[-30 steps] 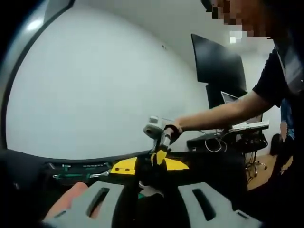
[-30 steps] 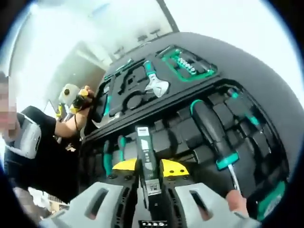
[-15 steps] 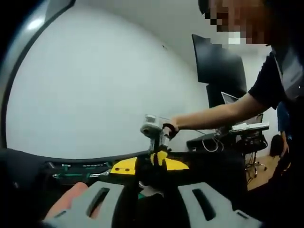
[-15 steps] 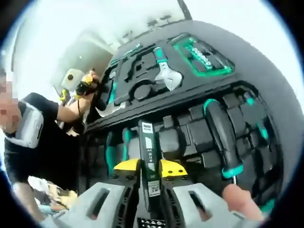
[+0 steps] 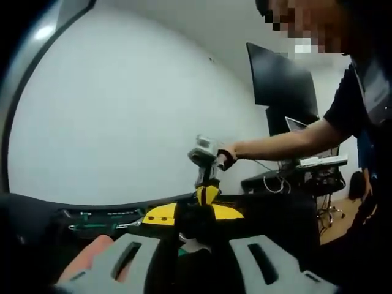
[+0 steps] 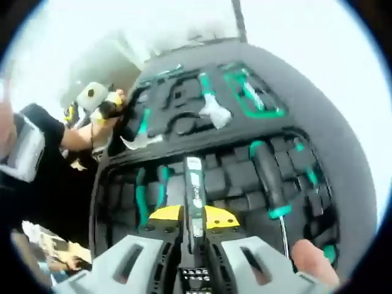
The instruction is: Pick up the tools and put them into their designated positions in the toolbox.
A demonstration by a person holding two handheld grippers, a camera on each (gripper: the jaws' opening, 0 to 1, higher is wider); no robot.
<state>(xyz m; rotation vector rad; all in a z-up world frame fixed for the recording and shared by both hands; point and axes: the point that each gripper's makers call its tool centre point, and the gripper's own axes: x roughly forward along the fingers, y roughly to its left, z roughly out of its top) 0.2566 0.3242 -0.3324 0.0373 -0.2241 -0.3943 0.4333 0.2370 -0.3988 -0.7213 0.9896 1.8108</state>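
Observation:
The open black toolbox (image 6: pixel 334 144) shows foam cut-outs in the right gripper view. My right gripper (image 6: pixel 192 215) is shut on a slim black-and-grey tool (image 6: pixel 195 184), held above the lower half. Nearby lie a green-handled screwdriver (image 6: pixel 268 184) and green-handled pliers (image 6: pixel 150 190). An adjustable wrench (image 6: pixel 212 110) and a green bit holder (image 6: pixel 254 95) sit in the upper half. My left gripper (image 6: pixel 112 103) stands at the box's far edge. In the left gripper view its yellow pads (image 5: pixel 160 212) close on that dark edge (image 5: pixel 193 223), and the right gripper (image 5: pixel 207 195) hovers over the toolbox (image 5: pixel 275 214).
A person (image 5: pixel 367 79) stands at the right of the left gripper view, arm stretched over the box. Behind them are a dark monitor (image 5: pixel 282 79) and a desk with cables (image 5: pixel 318 165). A fingertip (image 6: pixel 312 260) shows beside my right jaw. The white table (image 6: pixel 318 55) surrounds the box.
My right gripper has lifted and drawn back from the toolbox, still holding the slim tool. In the left gripper view it has risen a little. The left gripper has stayed put.

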